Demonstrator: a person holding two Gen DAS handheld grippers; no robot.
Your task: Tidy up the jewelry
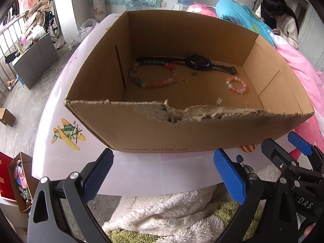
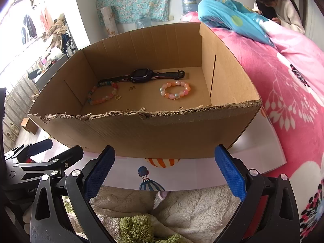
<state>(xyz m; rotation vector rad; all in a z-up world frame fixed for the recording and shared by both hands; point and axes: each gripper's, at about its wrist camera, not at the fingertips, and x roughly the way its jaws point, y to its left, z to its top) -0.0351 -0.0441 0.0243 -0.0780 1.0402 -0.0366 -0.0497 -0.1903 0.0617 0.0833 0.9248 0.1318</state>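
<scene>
Two grippers: both are hovering just short of the box's near wall, holding nothing.
Left gripper [image 1: 162,174]: its blue-padded fingers are standing wide apart over the table edge and a fluffy white blanket [image 1: 162,212].
Right gripper [image 2: 165,174]: its fingers are likewise spreading wide, empty, above the same blanket.
Table [image 1: 60,162]: a glossy white top printed with a cartoon aeroplane [image 1: 67,134] and balloons is carrying the box.
Cardboard box [image 1: 141,133]: it is sitting open-topped on the table, its near wall showing a ragged, torn upper edge.
Small pieces: a few gold chain bits and a little clasp are peeking over the torn edge, too small to tell apart.
Gold ring [image 1: 183,82]: it is lying on the box floor, just beside the large bracelet.
Large bead bracelet [image 1: 154,74]: it is resting left of centre, its far side touching the watch strap.
Small bead bracelet [image 1: 236,85]: pink and orange, it is lying toward the right, apart from the rest.
Watch [image 1: 197,61]: dark, it is stretching flat along the far wall.
Person [image 1: 283,20]: someone is sitting beyond the pink bedding [image 1: 297,64].
</scene>
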